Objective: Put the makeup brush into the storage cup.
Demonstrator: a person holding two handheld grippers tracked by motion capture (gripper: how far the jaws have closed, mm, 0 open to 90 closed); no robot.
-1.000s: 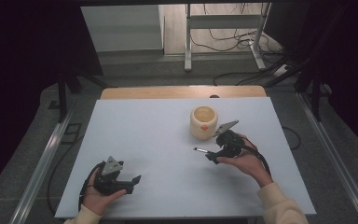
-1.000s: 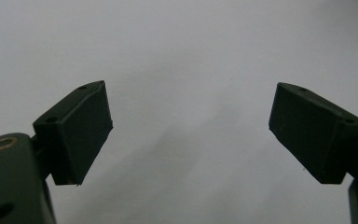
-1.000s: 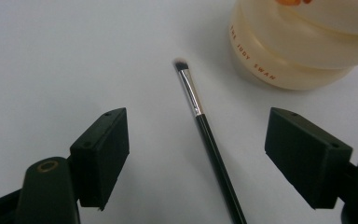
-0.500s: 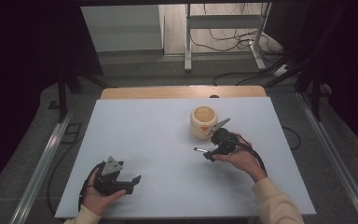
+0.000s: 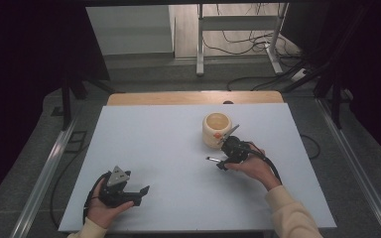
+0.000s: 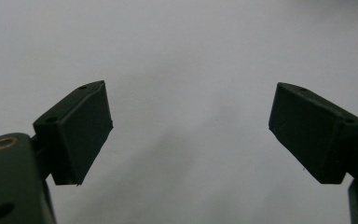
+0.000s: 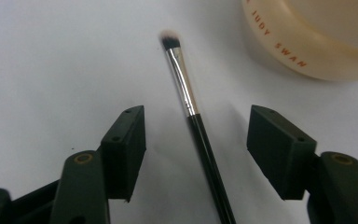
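We have a small makeup brush [image 7: 193, 114] lying flat on the white table [image 5: 158, 148], just beside a cream-coloured round pot [image 5: 216, 129] with orange lettering on its wall. Our right claw [image 7: 196, 144] straddles the brush: the black handle runs up between the two pads, which have just been closing in but stand clear of it on both sides, so nothing is gripped yet. In the high view the right claw [image 5: 226, 159] sits low over the table, the brush tip poking out to its left [image 5: 211, 159].

We judge the brush to be very light and stiff, with a thin, glossy handle that may roll or slip sideways as the pads meet it. The silver ferrule looks just as smooth, and the dark bristles are soft and should be left alone. The best hold seems to be on the black handle a little below the ferrule, pads square to it and low enough to pinch it off the table without scraping. The pot stands near, so a careless sweep could nudge it.

Our left claw [image 5: 129, 191] rests near the front left of the table, jaws spread wide over bare surface, holding nothing.
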